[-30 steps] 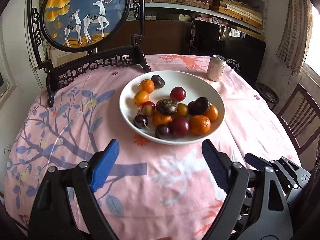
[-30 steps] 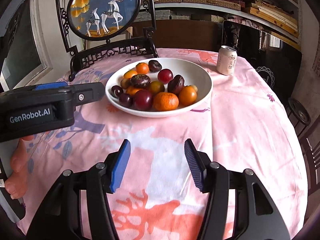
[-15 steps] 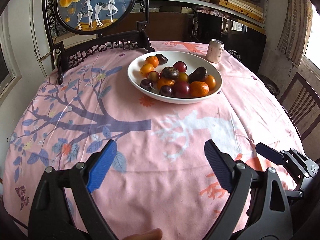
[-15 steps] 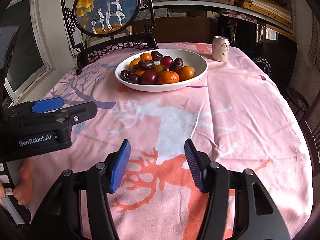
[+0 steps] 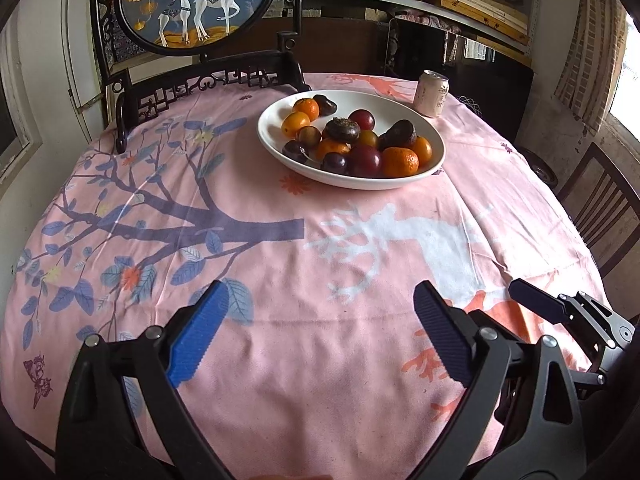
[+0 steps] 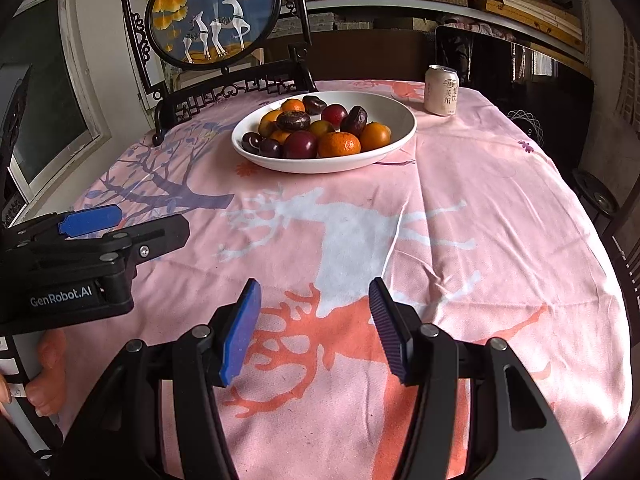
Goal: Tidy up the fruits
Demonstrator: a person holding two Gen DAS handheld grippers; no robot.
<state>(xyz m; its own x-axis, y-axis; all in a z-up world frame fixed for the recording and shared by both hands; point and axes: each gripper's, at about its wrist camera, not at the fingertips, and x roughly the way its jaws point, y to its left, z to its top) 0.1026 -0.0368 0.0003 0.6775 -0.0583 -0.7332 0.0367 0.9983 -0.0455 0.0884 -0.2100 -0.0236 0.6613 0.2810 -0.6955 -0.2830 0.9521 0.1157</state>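
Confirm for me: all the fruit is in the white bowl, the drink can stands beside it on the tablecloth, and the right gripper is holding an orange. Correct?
Not quite. The right gripper holds nothing; only tablecloth shows between its fingers in the right wrist view. The fruit is in the white bowl, and the drink can stands beside it.

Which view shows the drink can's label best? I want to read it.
The right wrist view: the can stands larger there, its printed characters facing the camera. In the left wrist view the can is smaller, its print blurry.

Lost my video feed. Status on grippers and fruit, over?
Left gripper empty, jaws opening. Right gripper open, empty. Fruit piled in white bowl, far side of table. Can beside bowl; path clear.
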